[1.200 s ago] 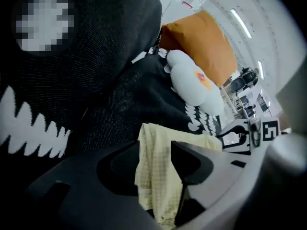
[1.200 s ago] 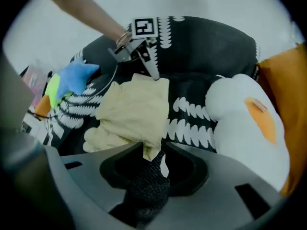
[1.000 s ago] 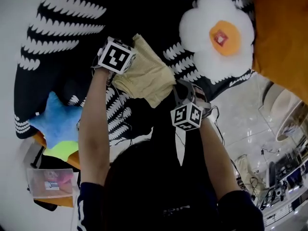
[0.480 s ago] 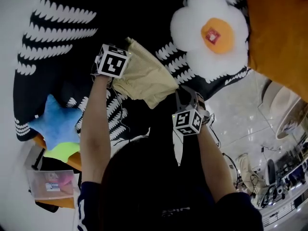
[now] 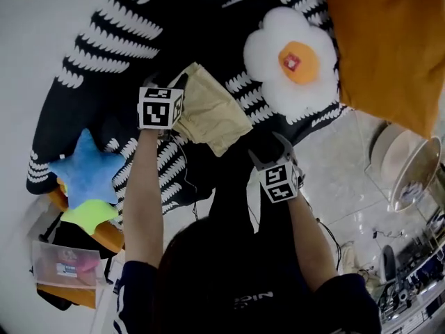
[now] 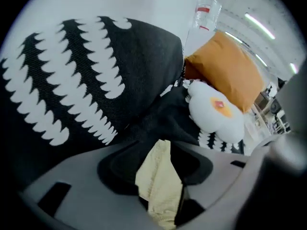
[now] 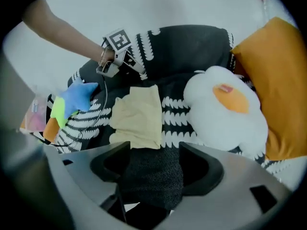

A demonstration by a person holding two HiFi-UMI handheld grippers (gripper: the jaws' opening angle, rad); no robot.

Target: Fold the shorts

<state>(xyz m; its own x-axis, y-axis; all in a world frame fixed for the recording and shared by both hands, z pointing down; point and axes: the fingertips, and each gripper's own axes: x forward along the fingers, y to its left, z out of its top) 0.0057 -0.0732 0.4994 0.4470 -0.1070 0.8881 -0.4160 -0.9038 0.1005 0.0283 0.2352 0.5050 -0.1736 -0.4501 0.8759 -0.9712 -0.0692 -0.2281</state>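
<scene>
Left gripper view shows only a pale strip of the shorts (image 6: 153,190), caught in the gap of the left tool (image 6: 160,162). Its jaws have just been opening and stand partly apart, pads not pressing the cloth. The right tool (image 7: 154,166) has also just been opening: it is wide and empty over the blanket (image 7: 192,47). One pair of shorts lies folded near the blanket's near edge. Also there: one egg cushion (image 5: 292,61), one orange pillow (image 5: 389,40), cut off, and one star cushion (image 5: 80,169). Both forearms reach forward, tools angled steeply down.
</scene>
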